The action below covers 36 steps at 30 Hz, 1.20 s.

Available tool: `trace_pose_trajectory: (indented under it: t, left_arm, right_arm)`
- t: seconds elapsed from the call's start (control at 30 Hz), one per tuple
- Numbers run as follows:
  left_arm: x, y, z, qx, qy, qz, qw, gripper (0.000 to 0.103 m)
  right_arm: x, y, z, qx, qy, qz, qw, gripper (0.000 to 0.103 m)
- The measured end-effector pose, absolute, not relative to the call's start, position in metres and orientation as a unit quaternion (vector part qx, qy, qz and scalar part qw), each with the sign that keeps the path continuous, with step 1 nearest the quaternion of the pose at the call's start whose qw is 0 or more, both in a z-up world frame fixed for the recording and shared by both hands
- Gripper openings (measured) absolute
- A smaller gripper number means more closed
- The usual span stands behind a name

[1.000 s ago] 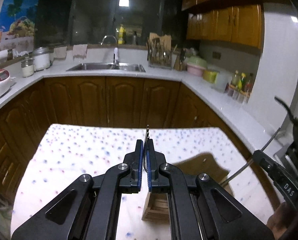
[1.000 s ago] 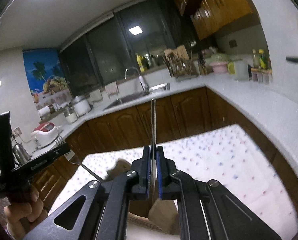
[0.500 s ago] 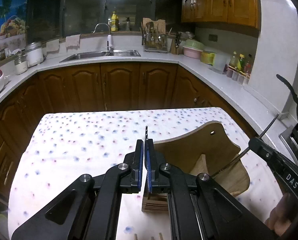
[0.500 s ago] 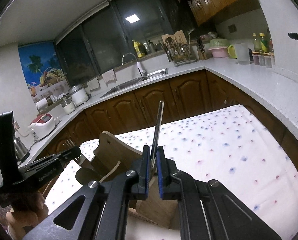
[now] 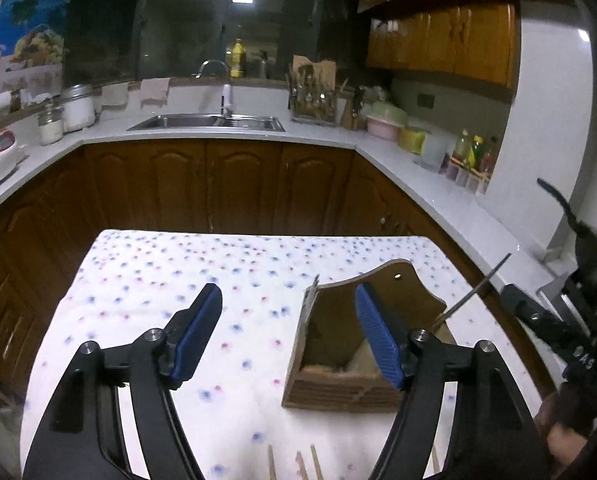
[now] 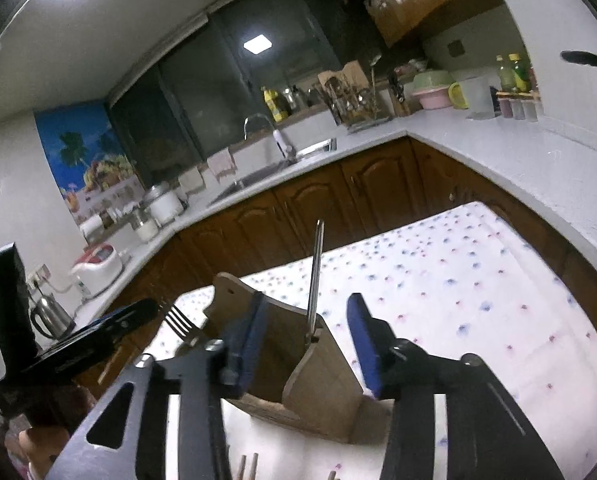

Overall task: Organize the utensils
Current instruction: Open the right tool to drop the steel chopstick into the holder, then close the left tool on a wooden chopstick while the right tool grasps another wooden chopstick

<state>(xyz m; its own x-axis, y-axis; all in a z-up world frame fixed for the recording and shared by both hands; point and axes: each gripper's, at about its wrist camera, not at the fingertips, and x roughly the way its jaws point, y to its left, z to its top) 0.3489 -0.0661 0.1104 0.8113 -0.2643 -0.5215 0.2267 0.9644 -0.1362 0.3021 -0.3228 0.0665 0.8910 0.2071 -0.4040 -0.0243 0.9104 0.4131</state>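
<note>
The left gripper [image 5: 288, 330] has its jaws spread wide and grips nothing; its right blue pad [image 5: 378, 340] overlaps the wooden utensil holder [image 5: 338, 376], which stands on the dotted tablecloth [image 5: 178, 280] toward 4 o'clock in the left wrist view. From 9 to 12 o'clock of the holder the cloth lies bare up to its far edge, where the brown cabinets [image 5: 218, 184] begin. At 6 o'clock, chopstick tips [image 5: 272, 462] poke in from the bottom edge.

The right gripper [image 6: 306, 340] is also wide open and holds nothing, its pads straddling the holder [image 6: 322, 396]. A thin metal utensil handle [image 6: 316, 272] rises almost upright from the holder's right compartment, between the pads. Cloth [image 6: 478, 300] stretches free from 1 to 3 o'clock.

Only the right wrist view shows a fork [image 6: 180, 320], tines up, at 9 o'clock beside the holder's back panel, close by the other gripper body; whether it sits inside is unclear. The left wrist view instead shows the handle as a slanted rod [image 5: 474, 294] at 3 o'clock.
</note>
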Motion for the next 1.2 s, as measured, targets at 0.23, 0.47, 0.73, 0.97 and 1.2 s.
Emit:
trace_pose_trajectory:
  t: [0.23, 0.47, 0.73, 0.97, 1.2]
  left_arm:
    - [0.298, -0.027, 0.107, -0.063, 0.277, -0.108, 0.953, 0.078]
    - [0.248, -0.008, 0.079, -0.078, 0.302, -0.096, 0.945, 0.078]
    - [0.207, -0.002, 0.043, -0.082, 0.334, -0.089, 0.935, 0.078]
    - [0.188, 0.002, 0.017, -0.085, 0.356, -0.083, 0.927, 0.078]
    - [0.185, 0.005, 0.006, -0.083, 0.368, -0.082, 0.922, 0.078]
  right_arm:
    - [0.248, -0.333, 0.083, 0.222, 0.179, 0.062, 0.956, 0.092]
    - [0.192, -0.329, 0.08, 0.213, 0.177, 0.06, 0.959, 0.093]
    - [0.144, -0.326, 0.055, 0.207, 0.204, 0.043, 0.956, 0.093]
    - [0.121, -0.319, 0.026, 0.197, 0.235, 0.032, 0.951, 0.093]
    - [0.113, -0.311, 0.009, 0.184, 0.253, 0.03, 0.949, 0.092]
